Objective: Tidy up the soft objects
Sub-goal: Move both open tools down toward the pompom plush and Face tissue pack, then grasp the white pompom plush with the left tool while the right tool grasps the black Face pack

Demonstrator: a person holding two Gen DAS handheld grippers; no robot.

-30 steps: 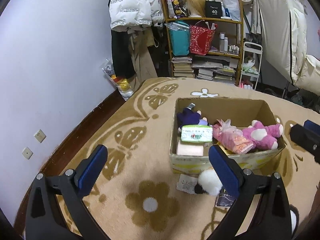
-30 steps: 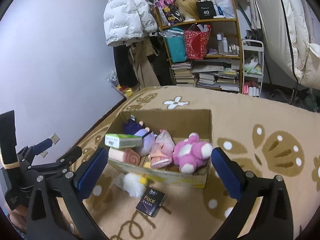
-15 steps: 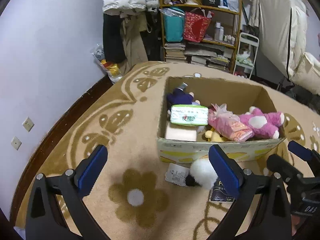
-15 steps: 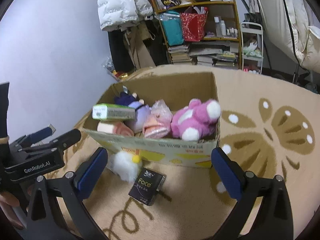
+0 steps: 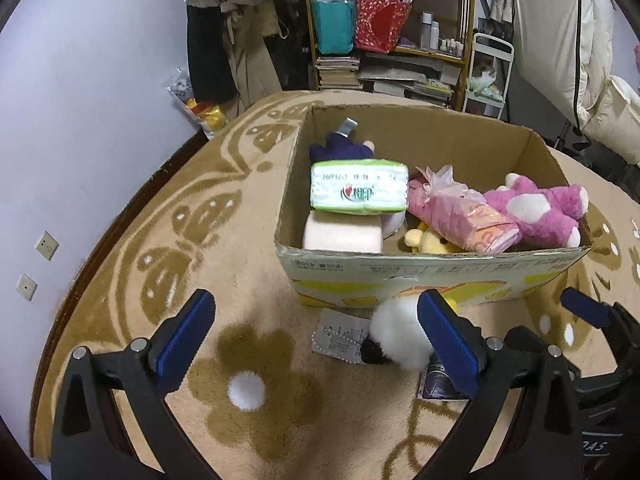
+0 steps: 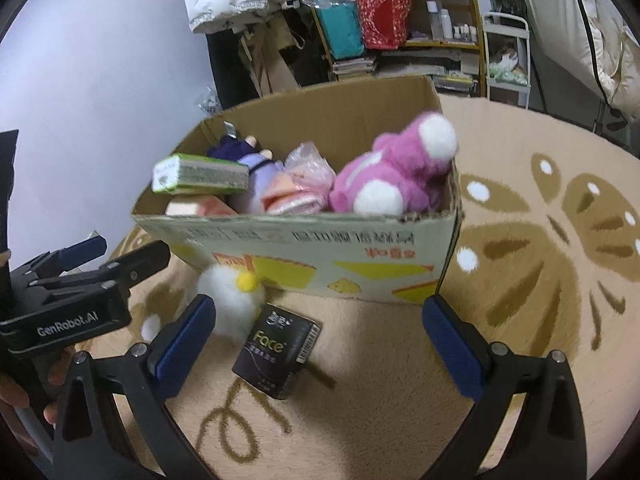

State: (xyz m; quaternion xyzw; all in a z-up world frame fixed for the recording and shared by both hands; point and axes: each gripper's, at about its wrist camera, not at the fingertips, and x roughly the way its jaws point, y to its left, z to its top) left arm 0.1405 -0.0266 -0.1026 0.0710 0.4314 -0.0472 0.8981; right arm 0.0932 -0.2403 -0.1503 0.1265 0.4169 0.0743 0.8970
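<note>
A cardboard box on the carpet holds a pink plush, a green tissue pack, a pink wrapped bundle, a purple doll and a yellow toy. A white fluffy toy and a dark "Face" tissue pack lie in front of the box. My left gripper is open and empty, just before the white toy. My right gripper is open and empty above the dark pack.
A paper tag lies by the white toy. A cluttered shelf and hanging coats stand behind the box. The wall runs along the left. The left gripper's body shows at the right view's left edge.
Both grippers have moved forward and down toward the front of the box. The white toy and dark pack now sit closer to the fingers. Nothing has been grasped.
</note>
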